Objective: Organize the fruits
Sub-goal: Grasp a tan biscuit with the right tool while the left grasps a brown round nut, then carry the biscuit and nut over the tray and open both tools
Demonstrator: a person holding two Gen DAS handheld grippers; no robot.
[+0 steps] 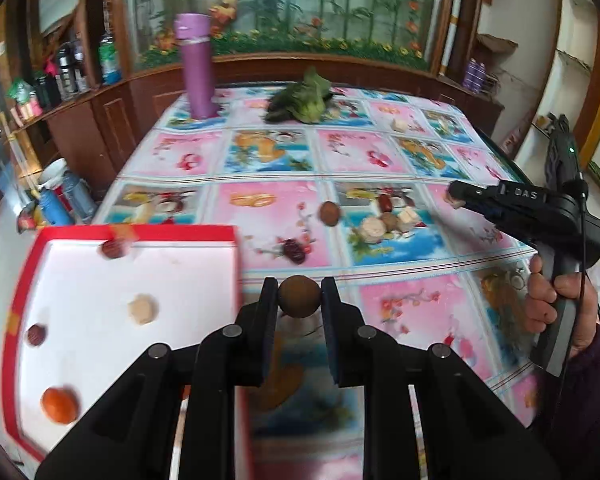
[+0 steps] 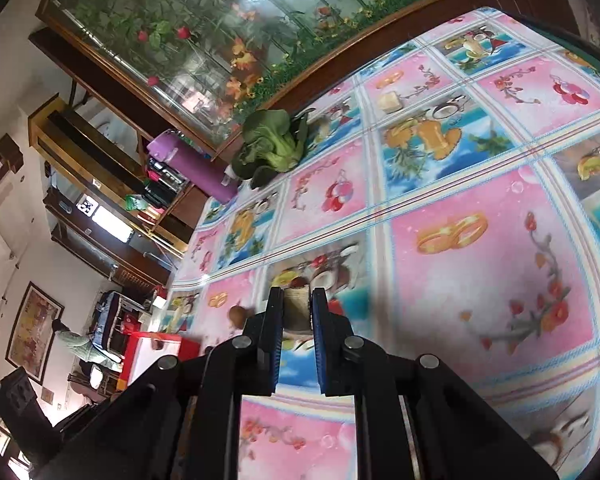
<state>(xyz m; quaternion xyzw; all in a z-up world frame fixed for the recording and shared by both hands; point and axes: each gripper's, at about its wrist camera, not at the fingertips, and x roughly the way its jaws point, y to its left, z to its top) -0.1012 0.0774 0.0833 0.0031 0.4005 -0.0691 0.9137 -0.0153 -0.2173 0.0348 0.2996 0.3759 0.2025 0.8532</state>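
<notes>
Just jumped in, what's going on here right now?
Fruit is being sorted into the red tray. The left gripper is shut on a round brown fruit beside the tray, which already holds several pieces. The right gripper is shut on a pale chunk above the tablecloth, where more fruit lies.

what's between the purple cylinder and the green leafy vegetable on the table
Only bare patterned tablecloth between purple cylinder and green leafy vegetable, seen in the left wrist view.

Tray left of loose fruits
</notes>
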